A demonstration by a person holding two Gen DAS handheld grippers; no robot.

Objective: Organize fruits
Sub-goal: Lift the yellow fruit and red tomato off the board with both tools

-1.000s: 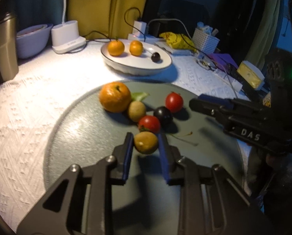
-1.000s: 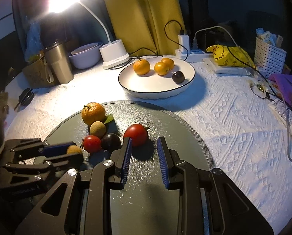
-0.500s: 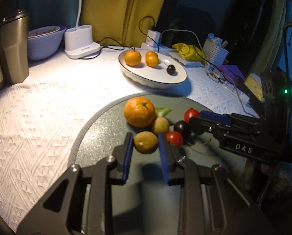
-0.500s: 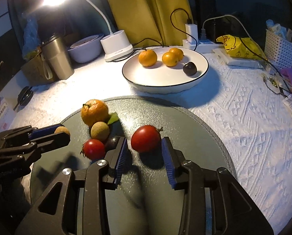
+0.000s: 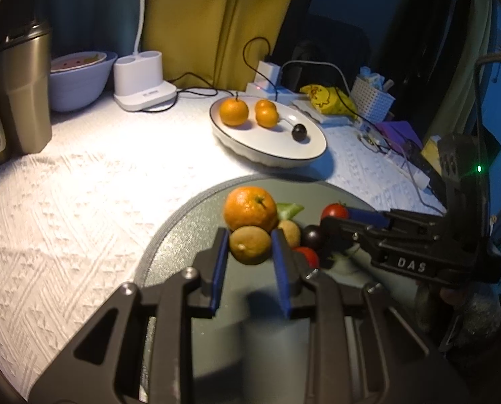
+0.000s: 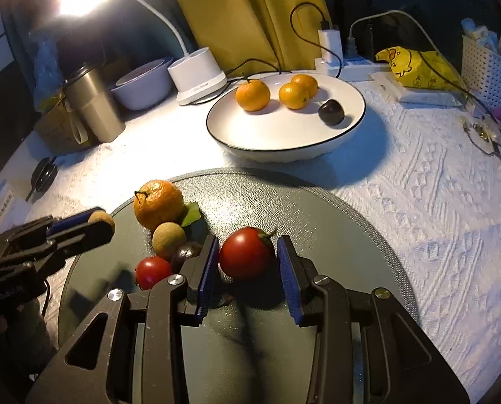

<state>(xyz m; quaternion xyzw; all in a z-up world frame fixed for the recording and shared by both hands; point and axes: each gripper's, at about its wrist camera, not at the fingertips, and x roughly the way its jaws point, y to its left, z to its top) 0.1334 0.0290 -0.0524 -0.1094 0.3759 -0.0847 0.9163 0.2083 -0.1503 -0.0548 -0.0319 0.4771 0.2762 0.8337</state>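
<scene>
My left gripper (image 5: 249, 247) is shut on a small yellow-brown kumquat (image 5: 249, 245) and holds it above the grey round mat (image 5: 169, 242). My right gripper (image 6: 248, 261) is open, its jaws on either side of a large red tomato (image 6: 246, 252) that sits on the mat (image 6: 334, 235). A tangerine with a leaf (image 6: 157, 204), a tan longan (image 6: 168, 238), a dark cherry (image 6: 186, 252) and a small red tomato (image 6: 153, 271) lie to the left of it. The white plate (image 6: 277, 134) behind holds three orange fruits and a dark cherry (image 6: 331, 111).
A steel tumbler (image 6: 94, 106), a bowl (image 6: 142, 84) and a white lamp base (image 6: 200, 75) stand at the back left. Chargers with cables (image 6: 331, 45), a yellow bag (image 6: 415, 65) and a white basket (image 6: 486, 64) line the back right.
My left gripper has lifted the kumquat off the mat and carried it left and forward. My right gripper has moved forward so that its jaws flank the large tomato.
</scene>
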